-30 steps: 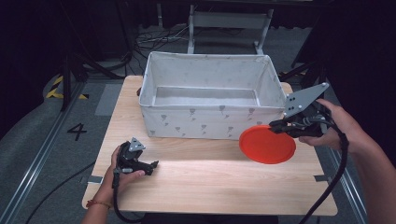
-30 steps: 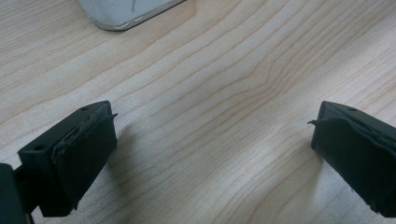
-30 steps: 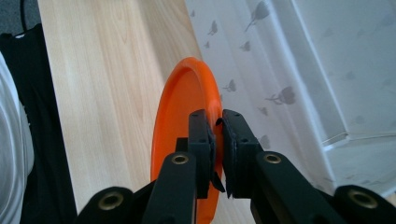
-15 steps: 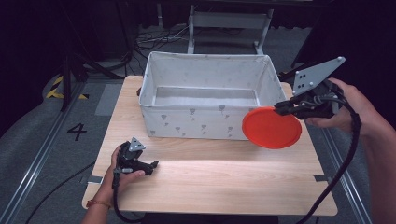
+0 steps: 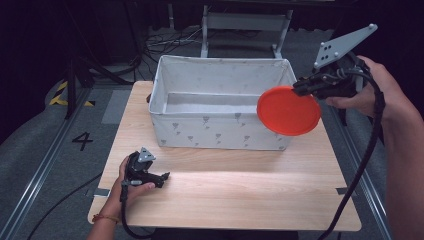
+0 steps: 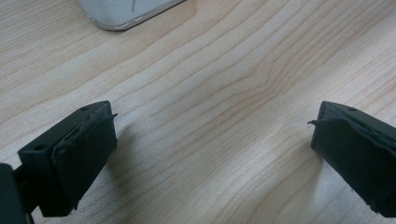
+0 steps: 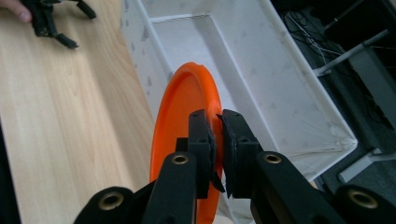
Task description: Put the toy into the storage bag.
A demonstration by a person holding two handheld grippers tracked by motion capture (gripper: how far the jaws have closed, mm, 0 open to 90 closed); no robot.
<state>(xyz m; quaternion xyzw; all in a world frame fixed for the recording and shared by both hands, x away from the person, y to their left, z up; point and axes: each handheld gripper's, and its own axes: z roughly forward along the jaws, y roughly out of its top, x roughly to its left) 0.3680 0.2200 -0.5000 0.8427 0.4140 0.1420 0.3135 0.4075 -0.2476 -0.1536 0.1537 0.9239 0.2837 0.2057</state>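
Watching from afar, I log: surface [image 5: 240,195] wooden | white fabric bin [image 5: 220,107] standing on it | orange plate [image 5: 289,111] up in the air at bin's right front corner, tilted nearly on edge | right tool [image 5: 300,89] clenched on plate's rim | left tool [image 5: 162,178] released, resting on surface.

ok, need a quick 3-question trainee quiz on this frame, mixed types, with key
1. True or false: the right gripper is shut on the rim of the orange plate.
2. The left gripper is: A) holding the plate, B) resting open on the wooden table, C) inside the bin.
3. Fill in: the plate is held up off the table at the right end of the white fabric ___.

Key: 1 true; 2 B; 3 bin.
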